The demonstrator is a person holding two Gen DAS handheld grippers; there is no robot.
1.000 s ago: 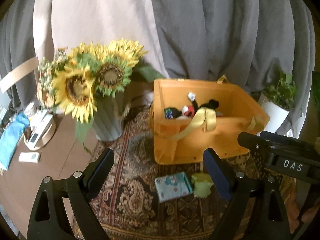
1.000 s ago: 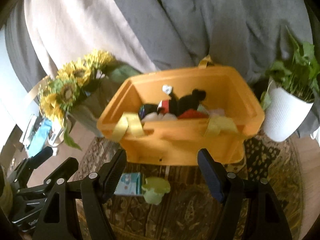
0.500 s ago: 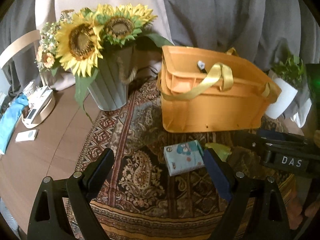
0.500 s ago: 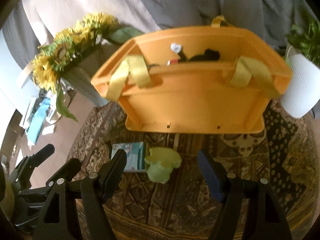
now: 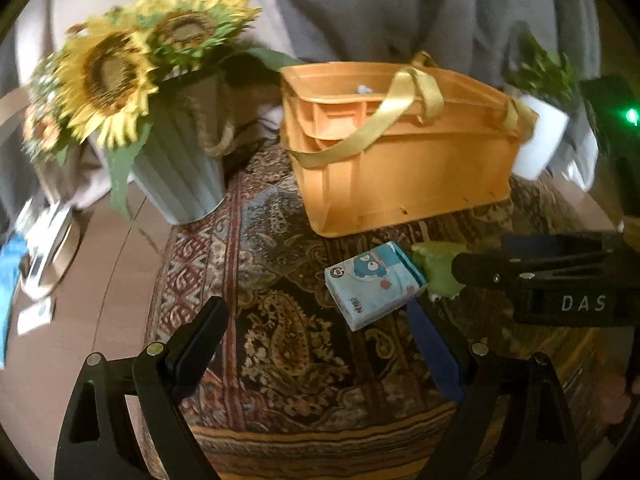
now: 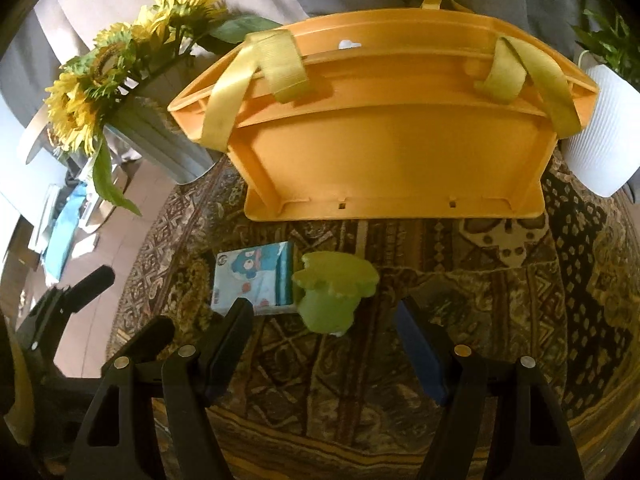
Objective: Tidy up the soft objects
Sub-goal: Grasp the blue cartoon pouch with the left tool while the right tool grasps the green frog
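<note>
A patterned rug (image 6: 460, 280) with a woven paisley weave covers the table, and the orange plastic crate (image 6: 392, 152) with yellow webbing handles stands on it. Only the left wrist view shows the ribbed grey vase (image 5: 180, 176) of sunflowers (image 5: 108, 80) face-on; the right wrist view shows the white ribbed plant pot (image 6: 600, 136) pressed beside the crate. The blue cartoon-printed tissue pack (image 6: 254, 278) lies flat in front of the crate, touching the soft green toy (image 6: 334, 292) (lumpy, frilled edge). Left gripper (image 5: 316, 344) hovers low, jaws spread, empty. Right gripper (image 6: 324, 340) is likewise spread, framing the toy without touching it.
</note>
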